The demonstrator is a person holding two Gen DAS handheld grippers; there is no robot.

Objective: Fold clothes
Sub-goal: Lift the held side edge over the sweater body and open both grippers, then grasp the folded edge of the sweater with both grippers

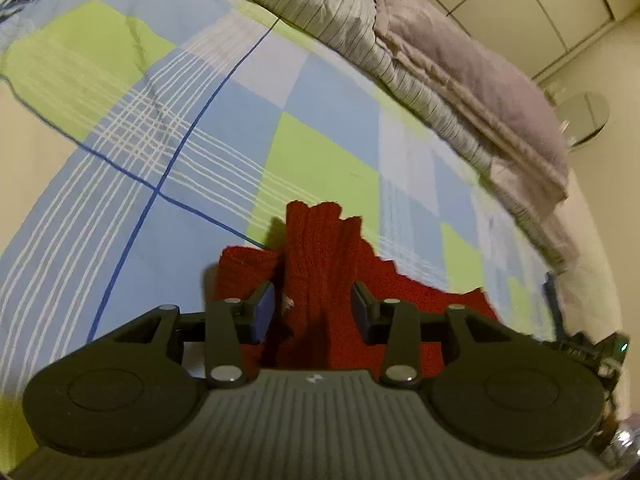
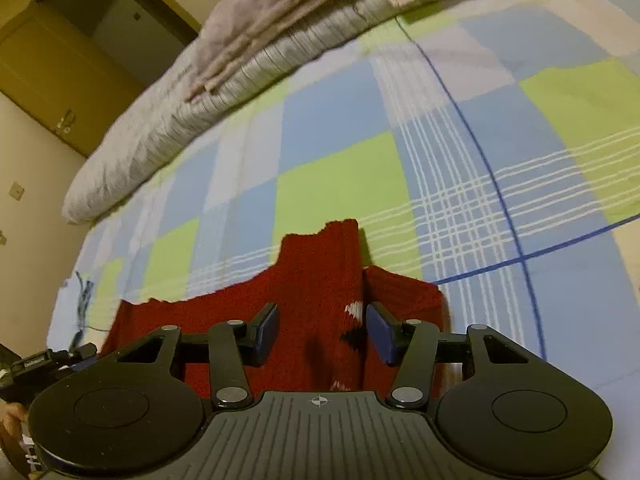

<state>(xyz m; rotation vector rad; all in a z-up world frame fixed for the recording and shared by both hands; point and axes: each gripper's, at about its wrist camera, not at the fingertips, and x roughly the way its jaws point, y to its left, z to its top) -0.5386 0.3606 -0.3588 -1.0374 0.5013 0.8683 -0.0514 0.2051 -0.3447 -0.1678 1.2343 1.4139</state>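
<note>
My left gripper [image 1: 314,312] and right gripper [image 2: 322,332] both sit spread around bunched red knit sweater [image 2: 312,280]; I'd pinch evenly with both.

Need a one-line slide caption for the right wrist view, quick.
Right gripper, fingers open, poised over a red knit garment lying on a blue-and-green checked bedsheet.

Left hand-held gripper [image 1: 314,312] sits low centre in its view, fingers apart, jaws wide. Right hand-held gripper [image 2: 323,330] also low centre, jaws wide apart, both blue pads [image 2: 267,334] visible.
</note>
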